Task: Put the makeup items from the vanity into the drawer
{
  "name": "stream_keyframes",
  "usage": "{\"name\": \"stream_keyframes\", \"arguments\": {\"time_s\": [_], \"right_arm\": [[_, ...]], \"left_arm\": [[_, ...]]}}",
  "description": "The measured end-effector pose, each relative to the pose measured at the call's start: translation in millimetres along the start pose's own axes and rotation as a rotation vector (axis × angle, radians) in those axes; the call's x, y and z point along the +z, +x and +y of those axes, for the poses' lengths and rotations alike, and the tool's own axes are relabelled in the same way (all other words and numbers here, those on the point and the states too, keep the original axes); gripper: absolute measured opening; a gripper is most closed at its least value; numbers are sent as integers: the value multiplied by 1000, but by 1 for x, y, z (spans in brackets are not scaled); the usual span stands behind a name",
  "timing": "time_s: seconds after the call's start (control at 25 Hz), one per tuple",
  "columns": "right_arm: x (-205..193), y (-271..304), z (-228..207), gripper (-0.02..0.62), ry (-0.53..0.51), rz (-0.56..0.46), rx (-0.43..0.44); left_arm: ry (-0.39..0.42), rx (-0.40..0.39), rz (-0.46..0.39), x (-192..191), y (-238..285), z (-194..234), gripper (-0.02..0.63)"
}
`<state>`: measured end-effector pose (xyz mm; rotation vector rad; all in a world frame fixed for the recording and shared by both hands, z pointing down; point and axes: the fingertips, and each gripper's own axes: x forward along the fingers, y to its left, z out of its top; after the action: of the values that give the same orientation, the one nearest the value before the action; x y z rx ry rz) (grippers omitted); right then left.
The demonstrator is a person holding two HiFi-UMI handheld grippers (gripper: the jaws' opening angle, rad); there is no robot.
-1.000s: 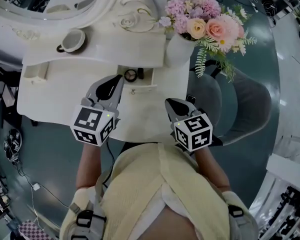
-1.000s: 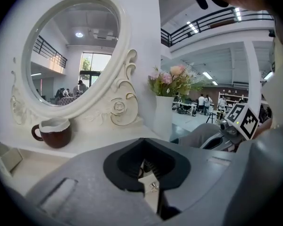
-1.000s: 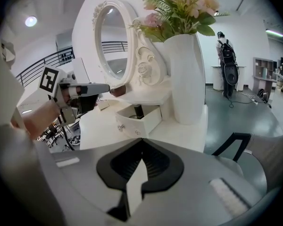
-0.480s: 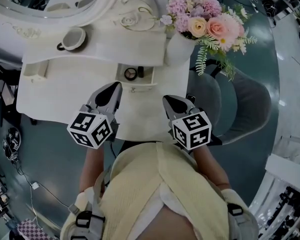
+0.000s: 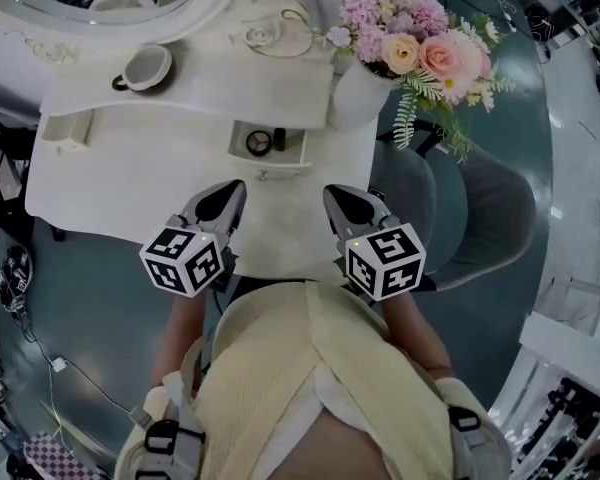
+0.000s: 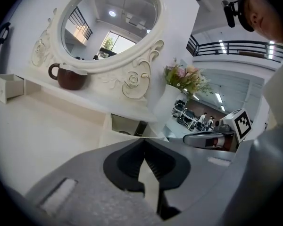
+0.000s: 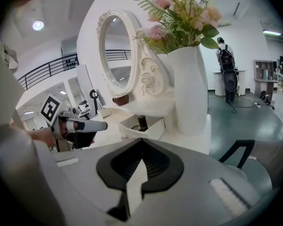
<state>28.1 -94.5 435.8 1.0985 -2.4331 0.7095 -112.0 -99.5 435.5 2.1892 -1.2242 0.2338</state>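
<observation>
Pointing twd drawer (image 5: 270, 165): L gripper (image 5: 230, 187), R gripper (image 5: 333, 193)

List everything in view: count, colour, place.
ornate white vanity table: one, white, centre
oval mirror in carved white frame: one, white, vanity's back
brown mug: one, brown, shelf's left
small white open drawer: one, white, under shelf
dark makeup items: two, dark, in that drawer
white vase of pink flowers: one, white, vanity's right
grey chair: one, grey, right of vanity
left hand-held gripper: one, grey, vanity's front, shut empty
right hand-held gripper: one, grey, vanity's front, shut empty
</observation>
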Motion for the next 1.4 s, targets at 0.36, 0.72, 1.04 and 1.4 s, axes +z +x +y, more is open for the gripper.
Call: {"name": "stream_keyframes", "arguments": {"time_s": [0.36,0.72,1.04,1.4], "right_arm": [[10,0,1,3,37,-36,12],[17,3,3,3,33,-44,28],[25,5,8,3,58,-61,52],[34,6,8,3,58,-62,54]], "left_arm": [[44,47,18,-3,-4,7,6],[10,38,-7,-5,-2,4,6],[19,42,-13,1,-4,5,6],[30,32,-12,4,-4,1,6]]}}
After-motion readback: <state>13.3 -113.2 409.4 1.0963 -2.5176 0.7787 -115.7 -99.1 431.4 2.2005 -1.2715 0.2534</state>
